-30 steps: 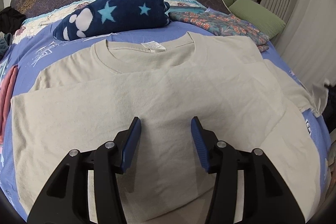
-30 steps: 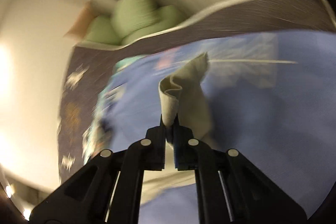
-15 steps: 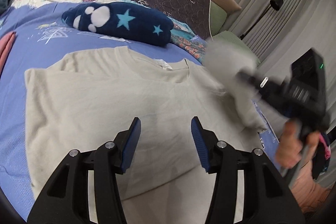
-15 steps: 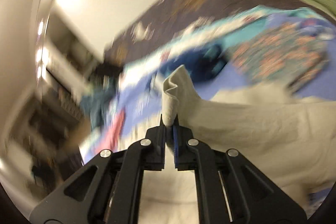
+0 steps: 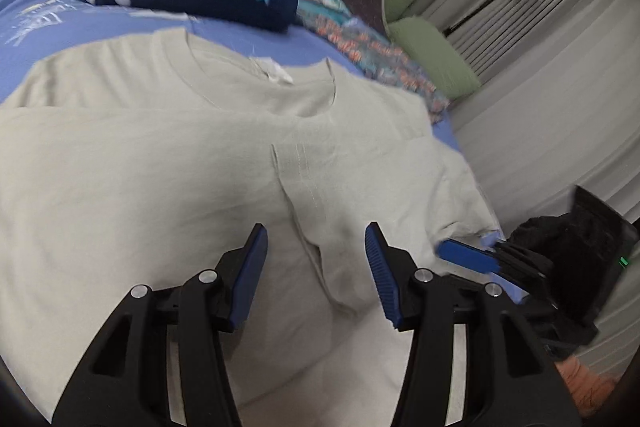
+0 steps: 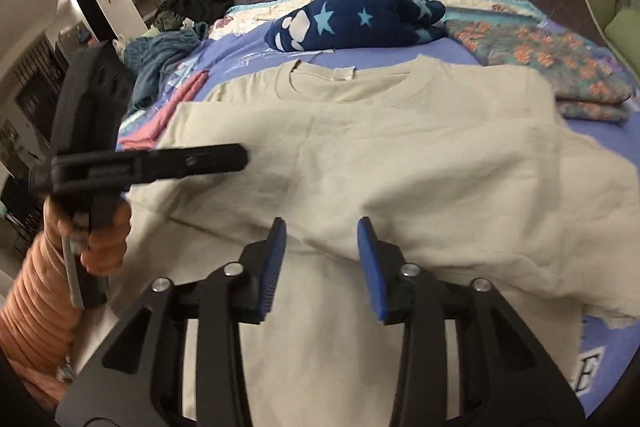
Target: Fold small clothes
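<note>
Both sides of the shirt are folded in.

The beige T-shirt [image 6: 400, 163] lies flat on the blue bed [image 6: 248, 55], neck toward the headboard, both sides laid over its middle. My left hand-held gripper [image 5: 316, 259] and right hand-held gripper [image 6: 320, 251] hover just over it, both wide open and holding nothing. I think the next move is to grab the bottom edge and fold it up to the neck.

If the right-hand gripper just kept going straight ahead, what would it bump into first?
Probably the beige T-shirt: the open right gripper points at its folded-over layer. The navy star blanket lies farther along the same line; depth is unclear.
</note>
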Demonstrator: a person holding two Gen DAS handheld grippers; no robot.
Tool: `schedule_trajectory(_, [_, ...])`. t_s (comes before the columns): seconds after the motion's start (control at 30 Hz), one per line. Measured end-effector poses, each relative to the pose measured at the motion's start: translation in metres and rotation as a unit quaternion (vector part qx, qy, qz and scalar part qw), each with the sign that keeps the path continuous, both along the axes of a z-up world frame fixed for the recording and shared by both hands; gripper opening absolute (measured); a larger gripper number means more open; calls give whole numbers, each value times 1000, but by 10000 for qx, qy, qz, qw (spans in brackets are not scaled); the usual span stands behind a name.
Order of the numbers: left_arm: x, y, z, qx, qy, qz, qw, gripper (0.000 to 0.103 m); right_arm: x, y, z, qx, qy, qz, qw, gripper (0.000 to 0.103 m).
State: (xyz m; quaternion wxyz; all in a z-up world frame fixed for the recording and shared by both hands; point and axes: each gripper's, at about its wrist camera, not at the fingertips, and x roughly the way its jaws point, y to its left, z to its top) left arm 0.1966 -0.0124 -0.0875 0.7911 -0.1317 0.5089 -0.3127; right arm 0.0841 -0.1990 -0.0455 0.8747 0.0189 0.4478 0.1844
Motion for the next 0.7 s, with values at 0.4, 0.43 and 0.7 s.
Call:
schedule_trajectory(0.4, [-14, -22, 112, -371, -1690, 170, 9848, 1, -45, -132, 2, -1376, -287, -2299, 9630, 65])
schedule_trajectory(0.43, [-19, -13, 130, -424, -1890, 251, 9807, 1, -46, -138, -2, -1360, -155, -2358, 9621, 66])
schedule_trajectory(0.7, [-31, 68, 155, -4, -2197, 1057, 9698, 1, -33, -127, -12, -1084, -48, -2133, 9709, 69])
